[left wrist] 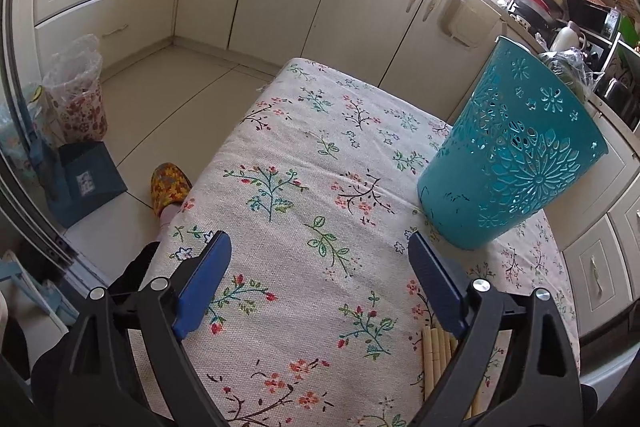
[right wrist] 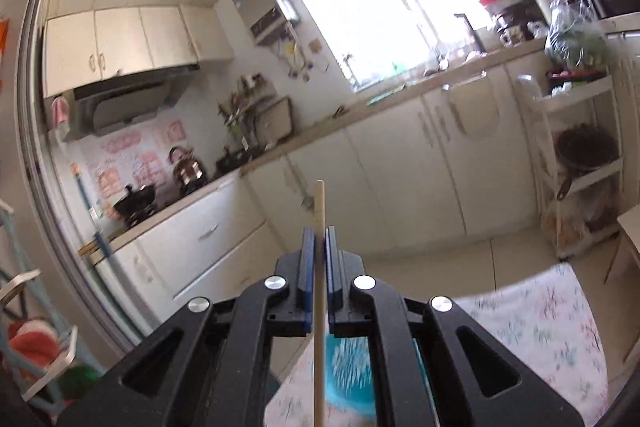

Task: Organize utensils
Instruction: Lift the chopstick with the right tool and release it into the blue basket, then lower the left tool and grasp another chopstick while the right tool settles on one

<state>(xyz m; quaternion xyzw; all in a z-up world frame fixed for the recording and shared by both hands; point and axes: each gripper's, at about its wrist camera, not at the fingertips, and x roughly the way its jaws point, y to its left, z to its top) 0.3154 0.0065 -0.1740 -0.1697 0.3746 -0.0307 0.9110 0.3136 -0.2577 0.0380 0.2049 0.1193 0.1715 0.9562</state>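
Between my right gripper (right wrist: 319, 231) pads: one chopstick (right wrist: 319, 287), pinched tight, standing up. Below it, teal cup (right wrist: 350, 367) on flowery table (right wrist: 560, 327). My left gripper (left wrist: 320, 267) wide apart, holding nothing; more chopsticks (left wrist: 438, 351) lie by it. Best way, I think: tip stick down, line up over cup mouth, let go gently.

holder (left wrist: 516, 155): teal, cut-out floral | tablecloth (left wrist: 304, 155): beige, floral print | chopstick (right wrist: 319, 211): pale wood | gripper pads (left wrist: 204, 283): blue
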